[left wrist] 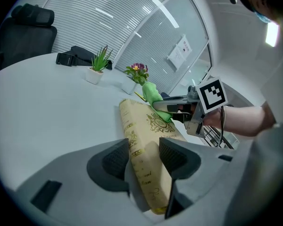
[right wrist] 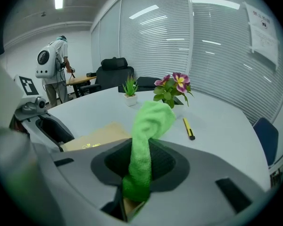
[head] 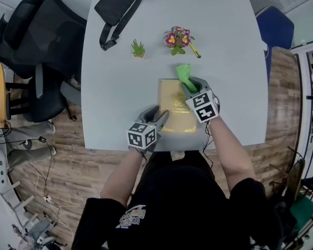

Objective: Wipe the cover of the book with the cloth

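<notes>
Pinning the tan book by its spine edge, the left gripper has its jaws narrowed onto the near left corner. The right gripper pinches a green cloth tight between its jaws, with the loose end sticking up and forward over the book's far right corner. The book lies flat near the front edge of the white table, cover up, gilt print showing. To wipe well, I judge the right gripper should tip down so the cloth's free end, not the hard jaw tips, meets the cover. It can then draw long passes from the far edge to the near one, with the left grip firm so the book does not skid. The left gripper itself covers one corner, which a pass would likely miss. Beyond the book stand a small potted plant and a pot of pink flowers, with a yellow pen just beside the flowers. A long outward stroke might nudge any of them. A black bag lies at the far edge, and a black office chair stands off to the left.
</notes>
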Available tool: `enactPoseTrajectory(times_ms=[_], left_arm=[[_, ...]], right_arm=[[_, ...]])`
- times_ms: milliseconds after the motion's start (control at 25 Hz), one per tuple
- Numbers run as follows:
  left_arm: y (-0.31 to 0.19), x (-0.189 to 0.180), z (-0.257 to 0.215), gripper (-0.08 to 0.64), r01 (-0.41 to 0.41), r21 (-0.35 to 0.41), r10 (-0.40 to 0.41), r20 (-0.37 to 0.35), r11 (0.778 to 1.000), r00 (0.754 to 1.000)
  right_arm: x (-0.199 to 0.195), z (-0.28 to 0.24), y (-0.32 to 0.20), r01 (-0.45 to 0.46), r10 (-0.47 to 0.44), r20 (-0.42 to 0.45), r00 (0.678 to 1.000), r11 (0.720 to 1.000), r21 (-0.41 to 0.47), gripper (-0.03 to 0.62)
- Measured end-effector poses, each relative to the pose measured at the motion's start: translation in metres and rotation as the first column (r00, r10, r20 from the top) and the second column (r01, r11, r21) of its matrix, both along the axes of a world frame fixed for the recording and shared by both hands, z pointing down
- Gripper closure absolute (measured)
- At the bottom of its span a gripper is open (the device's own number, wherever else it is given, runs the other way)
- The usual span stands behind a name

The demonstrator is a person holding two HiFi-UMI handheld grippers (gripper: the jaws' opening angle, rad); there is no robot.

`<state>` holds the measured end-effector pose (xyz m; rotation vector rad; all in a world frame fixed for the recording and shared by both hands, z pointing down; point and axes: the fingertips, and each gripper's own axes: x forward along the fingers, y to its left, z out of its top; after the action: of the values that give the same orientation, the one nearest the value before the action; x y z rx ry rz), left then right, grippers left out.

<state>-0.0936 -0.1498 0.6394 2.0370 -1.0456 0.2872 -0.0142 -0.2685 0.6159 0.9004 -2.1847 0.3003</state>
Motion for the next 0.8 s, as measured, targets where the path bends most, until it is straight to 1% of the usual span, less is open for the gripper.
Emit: enactPoseTrajectory(times_ms=[160, 560, 800], left_arm=[[0.000, 0.000, 0.000, 0.354, 0.000, 0.000, 0.000, 0.000, 1.000, 1.000], [0.000, 0.000, 0.001, 0.354, 0.004, 0.009, -0.004, 0.004, 1.000, 1.000], [-0.001, -0.001, 0.001, 0.354, 0.006, 0.012, -0.006, 0.007, 1.000, 1.000]], right_arm=[[0.011, -0.003, -0.002, -0.031, 0.031, 0.016, 0.999, 1.000, 0.007, 0.495], [0.040, -0.002, 0.001, -0.090, 0.090, 0.013, 0.996, 0.996, 0.000, 0.495], [0.050, -0.002, 0.009, -0.118, 0.118, 0.017, 0.993, 0.993, -0.009, 0.495]])
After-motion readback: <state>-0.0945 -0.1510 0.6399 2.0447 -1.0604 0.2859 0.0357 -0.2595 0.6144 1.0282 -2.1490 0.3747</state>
